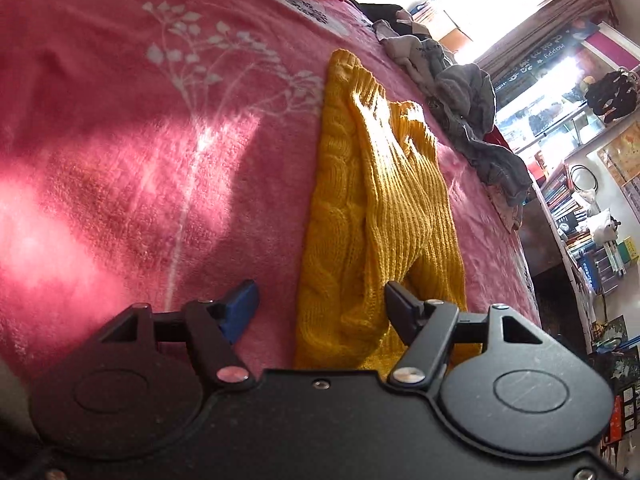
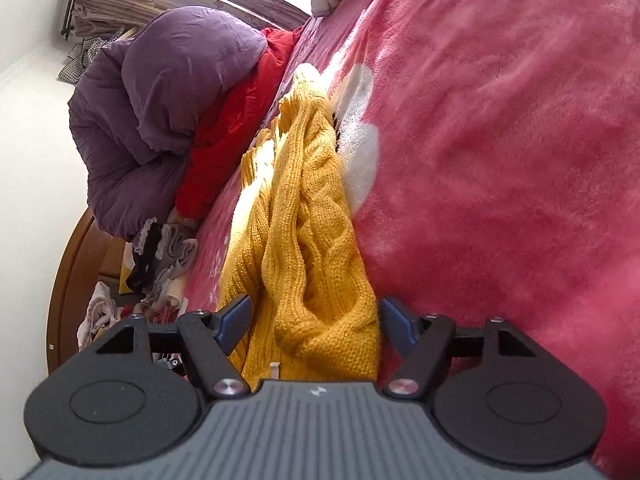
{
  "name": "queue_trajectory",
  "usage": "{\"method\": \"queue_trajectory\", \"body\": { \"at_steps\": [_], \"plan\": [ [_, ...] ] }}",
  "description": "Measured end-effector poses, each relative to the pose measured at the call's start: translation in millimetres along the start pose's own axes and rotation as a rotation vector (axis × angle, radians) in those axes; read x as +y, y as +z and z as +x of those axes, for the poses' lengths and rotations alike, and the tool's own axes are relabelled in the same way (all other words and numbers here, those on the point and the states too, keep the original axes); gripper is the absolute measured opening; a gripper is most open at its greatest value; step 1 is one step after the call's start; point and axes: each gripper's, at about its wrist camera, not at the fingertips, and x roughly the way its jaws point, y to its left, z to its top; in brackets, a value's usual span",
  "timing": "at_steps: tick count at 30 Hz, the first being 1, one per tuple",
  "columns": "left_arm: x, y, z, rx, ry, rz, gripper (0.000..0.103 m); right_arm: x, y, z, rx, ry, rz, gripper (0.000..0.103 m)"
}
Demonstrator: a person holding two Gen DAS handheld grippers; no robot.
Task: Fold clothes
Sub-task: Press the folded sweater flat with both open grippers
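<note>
The pink blanket (image 1: 120, 168) lies wide and free to the left of the left gripper (image 1: 320, 312), while a grey clothes pile (image 1: 464, 96) crowds its far right edge. The yellow sweater (image 1: 376, 208) lies folded long ahead of this gripper, jaws apart over its near end. The right gripper (image 2: 314, 320) also stands apart with a sweater fold between its fingers; its body hides the near hem.

A pink blanket (image 1: 120, 160) with white flower print covers the bed. At upper left of the right wrist view lie a purple quilt (image 2: 160, 100) and a red quilt (image 2: 232, 128). Bookshelves (image 1: 576, 216) stand at the right edge of the left wrist view.
</note>
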Motion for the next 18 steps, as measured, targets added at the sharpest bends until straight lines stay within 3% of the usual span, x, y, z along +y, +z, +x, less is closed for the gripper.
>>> {"method": "queue_trajectory", "body": {
  "at_steps": [2,3,6,11,14,18],
  "plan": [
    [0.9,-0.8,3.0,0.005,0.004,0.002,0.07,-0.1,-0.6,2.7,0.011,-0.021,-0.013,0.064],
    [1.5,-1.6,4.7,0.006,0.009,0.007,0.072,-0.3,-1.0,3.9,0.016,-0.03,-0.018,0.055],
    [2.0,-3.2,7.5,0.004,0.026,0.018,0.073,-3.9,-2.8,5.4,0.017,-0.047,-0.02,0.041],
    [3.7,-5.1,8.7,-0.005,0.05,0.011,0.067,-5.5,-7.2,7.1,0.012,-0.071,-0.039,0.039],
    [7.8,-6.2,9.8,-0.011,0.062,-0.002,0.058,-5.4,-10.2,8.3,0.007,-0.078,-0.062,0.038],
    [9.8,-5.6,9.9,-0.013,0.057,0.003,0.056,-1.0,-13.3,13.2,0.006,-0.099,-0.121,0.038]
  ]
}}
